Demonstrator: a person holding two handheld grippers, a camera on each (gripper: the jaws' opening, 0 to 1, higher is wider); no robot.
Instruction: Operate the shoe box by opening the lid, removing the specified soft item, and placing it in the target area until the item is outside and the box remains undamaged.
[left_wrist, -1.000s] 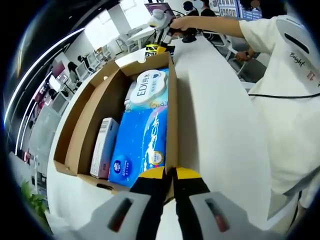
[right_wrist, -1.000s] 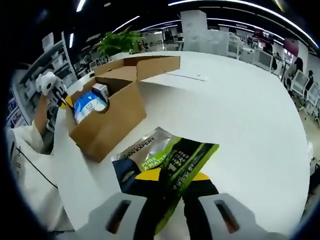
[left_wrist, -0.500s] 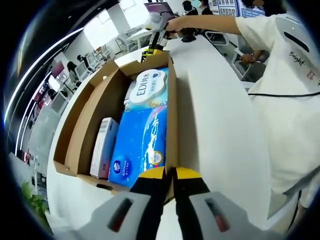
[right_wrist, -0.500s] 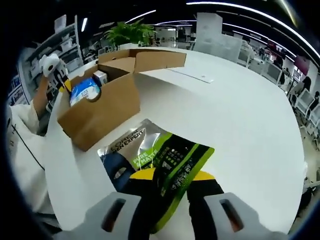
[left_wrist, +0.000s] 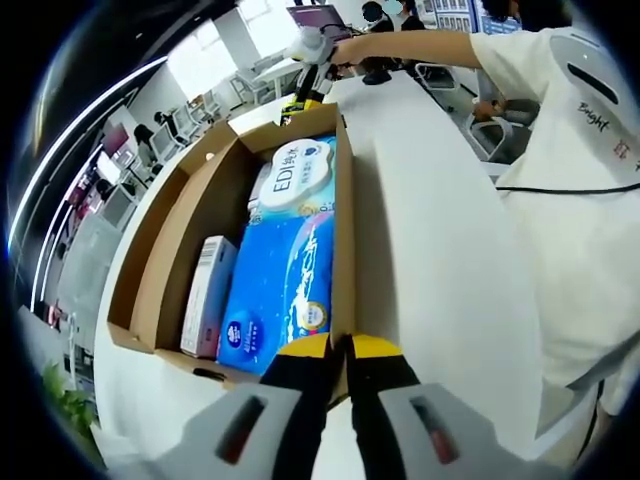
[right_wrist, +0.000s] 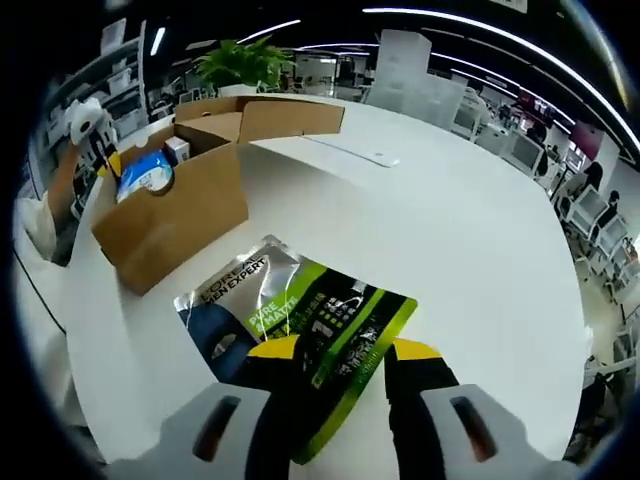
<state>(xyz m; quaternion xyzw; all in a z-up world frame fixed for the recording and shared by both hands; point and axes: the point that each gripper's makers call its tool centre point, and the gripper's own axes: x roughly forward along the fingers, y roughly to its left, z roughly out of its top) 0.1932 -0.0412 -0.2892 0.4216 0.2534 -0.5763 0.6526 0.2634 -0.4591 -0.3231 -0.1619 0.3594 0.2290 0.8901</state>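
holding one pouch (right_wrist: 300, 315), right claw (right_wrist: 340, 355) beside one box (right_wrist: 175, 215).

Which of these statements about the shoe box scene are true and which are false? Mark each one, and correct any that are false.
1. The cardboard box is open. True.
2. The right gripper holds a green and silver pouch above the white table. True.
3. The pouch is still inside the box. False: it is outside, beside the box in the right gripper view.
4. The left gripper is shut on the box's wall. True.
5. The box is empty. False: a blue tissue pack and a small white carton lie inside.
6. The box stands on the floor. False: it stands on the table.
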